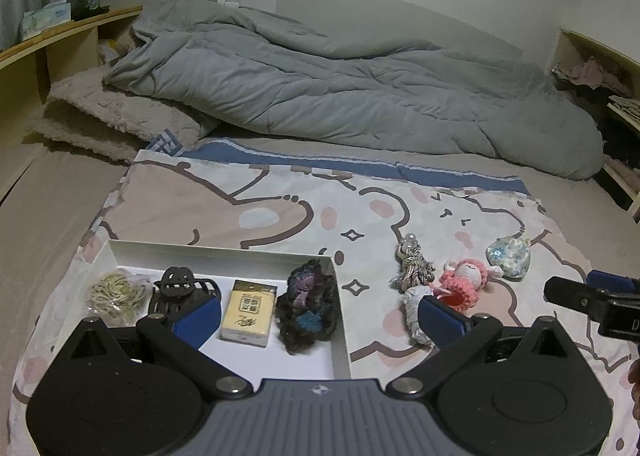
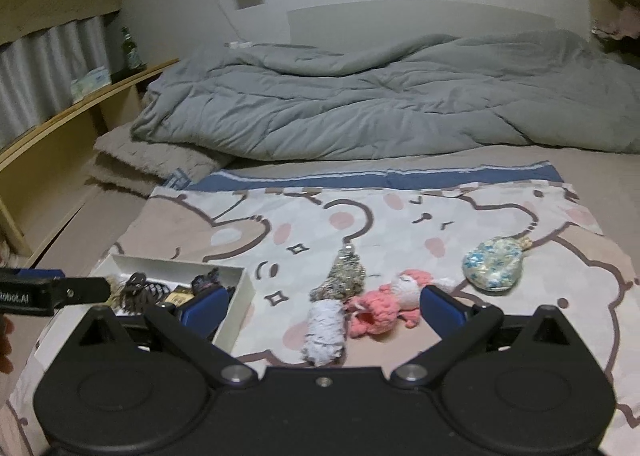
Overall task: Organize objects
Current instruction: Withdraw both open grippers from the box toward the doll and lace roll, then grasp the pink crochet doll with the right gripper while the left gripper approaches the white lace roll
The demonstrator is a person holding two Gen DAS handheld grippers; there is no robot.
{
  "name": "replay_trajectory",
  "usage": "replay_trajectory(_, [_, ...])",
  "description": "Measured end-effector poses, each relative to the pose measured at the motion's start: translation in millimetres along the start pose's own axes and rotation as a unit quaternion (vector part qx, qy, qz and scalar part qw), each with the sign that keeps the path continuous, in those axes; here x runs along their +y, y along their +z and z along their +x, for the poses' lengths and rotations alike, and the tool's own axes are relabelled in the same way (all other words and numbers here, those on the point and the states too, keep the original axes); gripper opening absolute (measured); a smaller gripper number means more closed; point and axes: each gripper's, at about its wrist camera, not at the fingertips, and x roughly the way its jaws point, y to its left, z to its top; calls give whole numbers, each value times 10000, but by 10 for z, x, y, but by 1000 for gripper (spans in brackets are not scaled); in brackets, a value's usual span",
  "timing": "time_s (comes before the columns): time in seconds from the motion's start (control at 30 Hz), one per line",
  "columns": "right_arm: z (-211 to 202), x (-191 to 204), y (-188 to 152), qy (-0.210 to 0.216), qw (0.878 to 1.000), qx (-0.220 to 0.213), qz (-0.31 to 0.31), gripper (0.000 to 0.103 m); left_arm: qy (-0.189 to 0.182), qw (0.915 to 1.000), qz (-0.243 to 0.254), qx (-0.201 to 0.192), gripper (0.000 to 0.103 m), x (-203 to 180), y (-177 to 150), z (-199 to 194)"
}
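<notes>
Four things already in the white tray (image 1: 224, 256) on the bed: rubber bands (image 1: 116, 293), hair clip (image 1: 180, 284), yellow box (image 1: 250, 312), dark yarn scrunchie (image 1: 308, 300). Left claw (image 1: 318, 316) wide, empty, straddling the tray's right wall; could clip and shove it.

Three loose to the right: tassel (image 2: 334, 304), pink doll (image 2: 384, 304), floral pouch (image 2: 494, 264). Right claw (image 2: 322, 312) wide, empty, over tassel and doll together; risks pinching both, or snagging soft bedding.

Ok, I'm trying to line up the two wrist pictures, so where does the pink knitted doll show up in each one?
Left wrist view: the pink knitted doll lies right of centre on the cartoon sheet, beyond the right blue pad.
Right wrist view: the doll lies at lower centre, between the two open fingers.
Shared landmark: the blue flowered pouch, just right of the doll in both.
</notes>
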Motion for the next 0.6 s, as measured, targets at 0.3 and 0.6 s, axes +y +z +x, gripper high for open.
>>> replay_trajectory(0.3, [85, -373, 10, -540, 9982, -22, 273, 103, 48, 10000, -26, 19, 103, -299, 58, 208])
replay_trajectory(0.6, [199, -809, 1, -986, 9922, -72, 765, 103, -114, 9988, 442, 183, 103, -700, 8, 525])
